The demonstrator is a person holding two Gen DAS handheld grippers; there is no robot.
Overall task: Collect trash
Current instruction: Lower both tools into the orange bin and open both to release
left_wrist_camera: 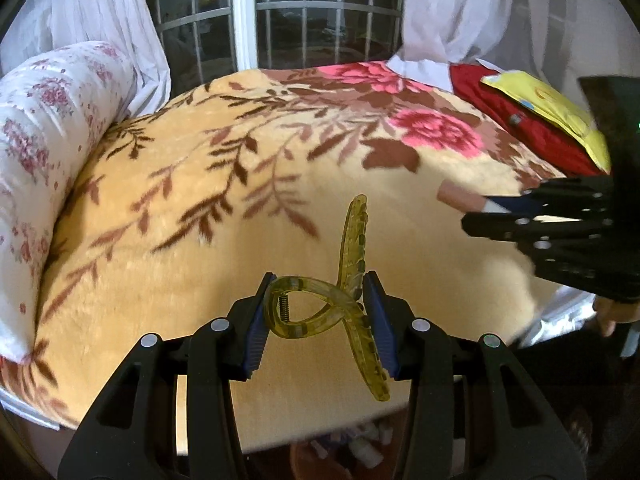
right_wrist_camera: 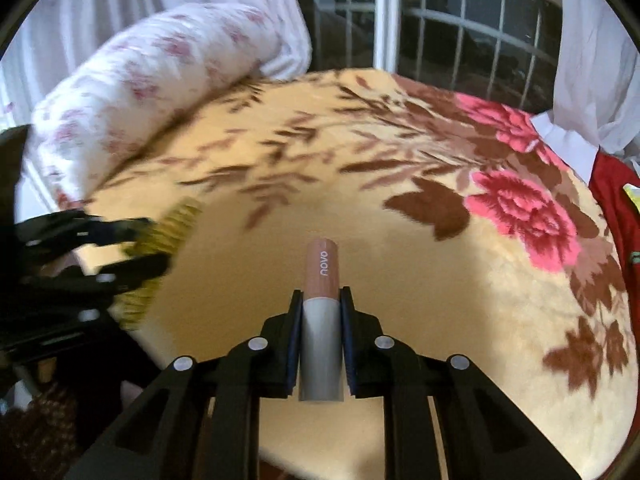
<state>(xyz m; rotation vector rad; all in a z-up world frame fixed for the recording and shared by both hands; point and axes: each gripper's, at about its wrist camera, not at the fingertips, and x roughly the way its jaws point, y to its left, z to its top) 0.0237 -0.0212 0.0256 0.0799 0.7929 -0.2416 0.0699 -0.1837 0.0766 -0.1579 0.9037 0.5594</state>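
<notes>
My left gripper (left_wrist_camera: 320, 292) is shut on a translucent yellow-green hair claw clip (left_wrist_camera: 344, 300) and holds it above the floral blanket (left_wrist_camera: 200, 184), near the bed's front edge. My right gripper (right_wrist_camera: 322, 300) is shut on a lipstick tube (right_wrist_camera: 322, 320) with a pink cap and grey base, marked "novo". In the left wrist view the right gripper (left_wrist_camera: 500, 216) comes in from the right with the tube (left_wrist_camera: 464, 200). In the right wrist view the left gripper (right_wrist_camera: 156, 244) sits at the left with the blurred clip (right_wrist_camera: 168, 240).
A floral white bolster pillow (left_wrist_camera: 44, 152) lies along the bed's left side. A red cloth (left_wrist_camera: 532, 128) and a yellow packet (left_wrist_camera: 556, 108) lie at the right. A window with bars (left_wrist_camera: 280, 12) and white curtains are behind. A bin with scraps (left_wrist_camera: 352, 448) shows below the bed edge.
</notes>
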